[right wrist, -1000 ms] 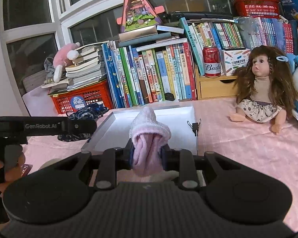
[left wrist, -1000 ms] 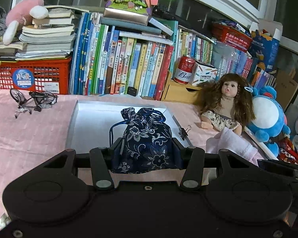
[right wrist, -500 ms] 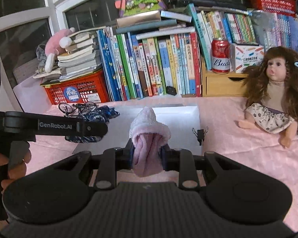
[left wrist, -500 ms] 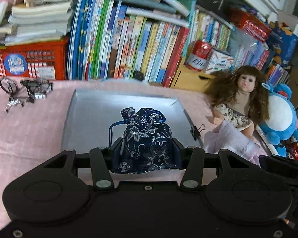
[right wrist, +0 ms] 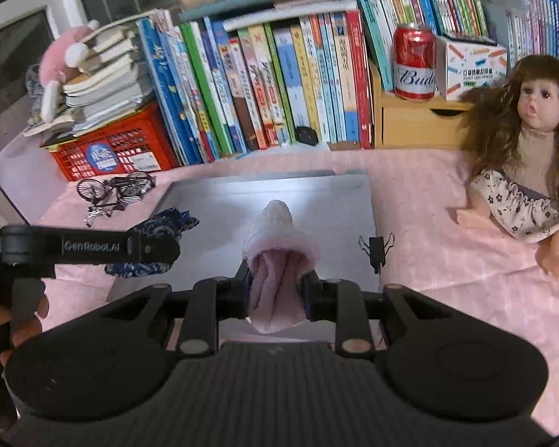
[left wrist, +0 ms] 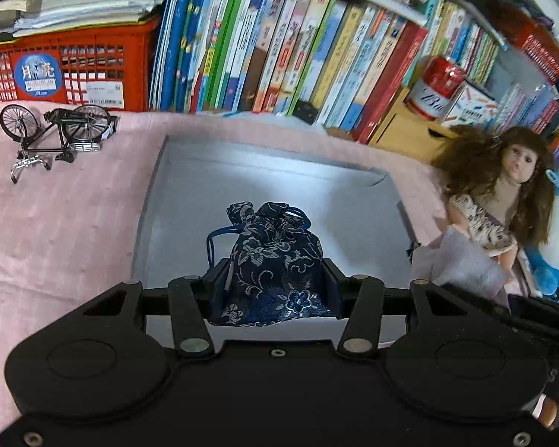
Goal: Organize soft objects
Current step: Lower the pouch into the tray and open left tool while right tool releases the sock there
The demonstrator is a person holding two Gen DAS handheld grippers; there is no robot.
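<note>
Above the white tray [left wrist: 156, 201], a navy floral drawstring pouch [left wrist: 275, 264] is clamped by the left gripper [left wrist: 275, 283] and a pink sock [right wrist: 277, 260] by the right gripper [right wrist: 277, 287], neither yet being set down.

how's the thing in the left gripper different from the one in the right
The left gripper holds a drawstring pouch, dark blue with a pale floral pattern; the right gripper holds a plain pink sock. The pouch is gathered at its top, the sock folded. Both are soft, clamped above the white tray.
</note>
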